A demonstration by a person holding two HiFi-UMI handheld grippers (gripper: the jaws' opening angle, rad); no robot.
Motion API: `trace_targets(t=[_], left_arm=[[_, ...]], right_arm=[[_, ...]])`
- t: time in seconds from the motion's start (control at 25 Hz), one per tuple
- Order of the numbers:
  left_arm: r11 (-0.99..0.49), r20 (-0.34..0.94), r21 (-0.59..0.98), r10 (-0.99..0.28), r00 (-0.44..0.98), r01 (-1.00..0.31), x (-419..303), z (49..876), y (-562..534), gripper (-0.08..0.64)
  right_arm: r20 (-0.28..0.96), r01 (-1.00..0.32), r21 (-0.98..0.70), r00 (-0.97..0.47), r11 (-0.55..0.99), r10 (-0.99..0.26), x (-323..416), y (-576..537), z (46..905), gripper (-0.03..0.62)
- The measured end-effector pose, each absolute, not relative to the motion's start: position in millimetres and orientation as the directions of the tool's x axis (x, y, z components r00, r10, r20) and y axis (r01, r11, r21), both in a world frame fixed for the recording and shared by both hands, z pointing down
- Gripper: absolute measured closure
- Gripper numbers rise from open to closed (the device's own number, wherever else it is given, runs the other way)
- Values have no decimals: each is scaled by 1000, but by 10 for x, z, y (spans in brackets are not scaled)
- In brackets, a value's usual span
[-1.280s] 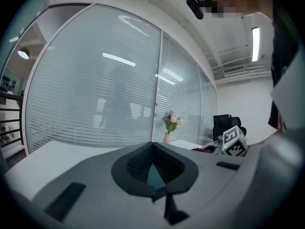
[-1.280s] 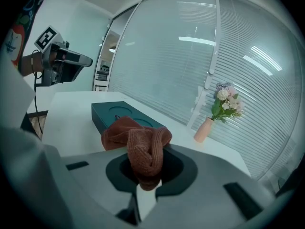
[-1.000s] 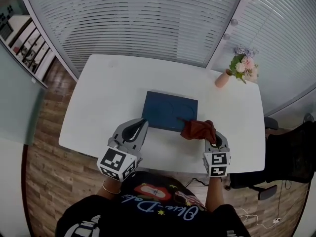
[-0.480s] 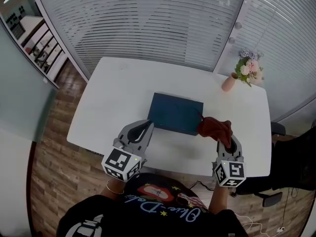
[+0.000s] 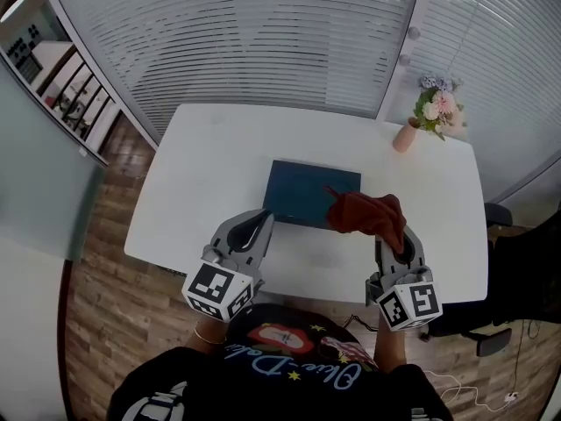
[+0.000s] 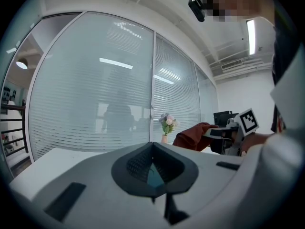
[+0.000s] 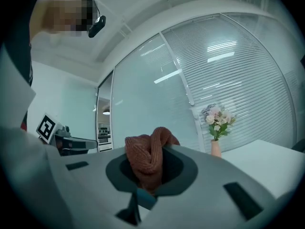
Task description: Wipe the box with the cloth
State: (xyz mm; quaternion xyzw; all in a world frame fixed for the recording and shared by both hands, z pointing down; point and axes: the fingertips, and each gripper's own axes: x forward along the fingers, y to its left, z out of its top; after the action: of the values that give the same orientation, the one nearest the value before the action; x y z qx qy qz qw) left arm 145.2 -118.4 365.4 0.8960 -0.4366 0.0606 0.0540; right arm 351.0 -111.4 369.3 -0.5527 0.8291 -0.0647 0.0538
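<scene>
Bench (image 5: 202, 165): white. The near edge is partly hidden behind both grippers in the head view.

Box (image 5: 302, 191): flat, dark blue, lying mid-bench. The cloth covers its 4 o'clock corner. The left gripper view shows only a blue sliver of it, in the hollow between the jaws.

Left gripper (image 5: 259, 221): at the box's 7 o'clock, tips just beside the near-left corner. Jaws are closed together with nothing between them, which is clear in its own view (image 6: 152, 148).

Right gripper (image 5: 387, 237): at the box's 4 o'clock. Its tips are buried under the cloth in the head view. Its own view shows the jaws clamped on the fabric.

Cloth (image 5: 368, 212): rust-red and bunched, overlapping the box's right edge. Can't tell whether it touches the box.

Vase of flowers (image 5: 406, 136): at the box's 1 o'clock, in the far right corner of the bench.
</scene>
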Motion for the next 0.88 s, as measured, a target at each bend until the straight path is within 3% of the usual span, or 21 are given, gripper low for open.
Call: trace_targets(t=[0.88], left_arm=[[-636,157,55,-756,636,-770,1425,3659,-1129,557]], right_arm=[[-15,-908,-152,-394,392,-919,3397,-942,3612,560]])
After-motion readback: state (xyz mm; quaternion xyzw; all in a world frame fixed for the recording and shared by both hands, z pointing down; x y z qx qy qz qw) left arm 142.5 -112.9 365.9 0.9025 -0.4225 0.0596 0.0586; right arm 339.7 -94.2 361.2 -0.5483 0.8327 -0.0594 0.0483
